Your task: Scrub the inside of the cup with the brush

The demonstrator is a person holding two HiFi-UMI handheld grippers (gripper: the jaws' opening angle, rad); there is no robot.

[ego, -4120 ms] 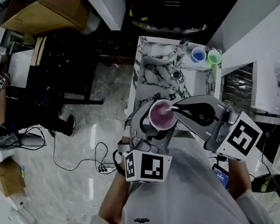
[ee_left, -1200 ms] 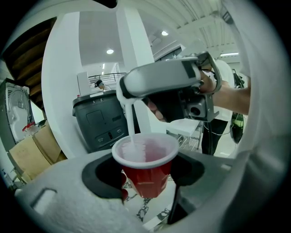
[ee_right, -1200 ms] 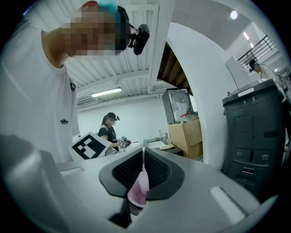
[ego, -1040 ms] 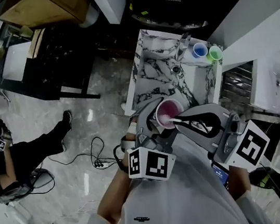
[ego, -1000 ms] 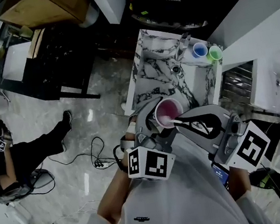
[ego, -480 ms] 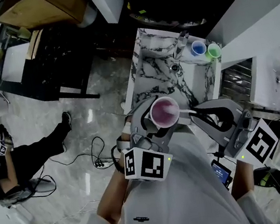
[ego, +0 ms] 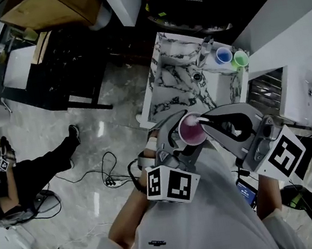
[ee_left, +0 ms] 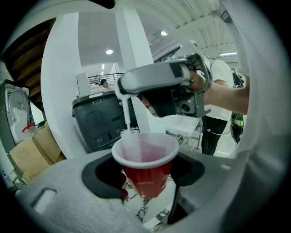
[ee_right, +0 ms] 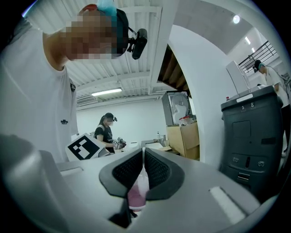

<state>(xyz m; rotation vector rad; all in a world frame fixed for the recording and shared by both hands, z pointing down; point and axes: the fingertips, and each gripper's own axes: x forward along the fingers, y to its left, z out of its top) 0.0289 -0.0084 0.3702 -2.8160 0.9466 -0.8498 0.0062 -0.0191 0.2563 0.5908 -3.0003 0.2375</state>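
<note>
Your left gripper [ee_left: 144, 169] has its jaws clamped on the white-rimmed red plastic cup [ego: 191, 129], upright near your chest. Your right gripper [ee_right: 142, 170], in from the cup's 3 o'clock, pinches the thin white brush [ee_left: 126, 116], bristles at the rim; sink them deeper, I'd say, and sweep the wall without tipping the cup. The veined white marble counter [ego: 168, 84] lies beneath toward 12 o'clock, with a small blue cup [ego: 223, 54] and green cup [ego: 239, 59] well apart at 1 o'clock.

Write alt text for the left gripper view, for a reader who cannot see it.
A red cup with a white rim is clamped in the dark jaws of the left gripper. From above, the right gripper holds a white brush down into the cup's far edge.
</note>
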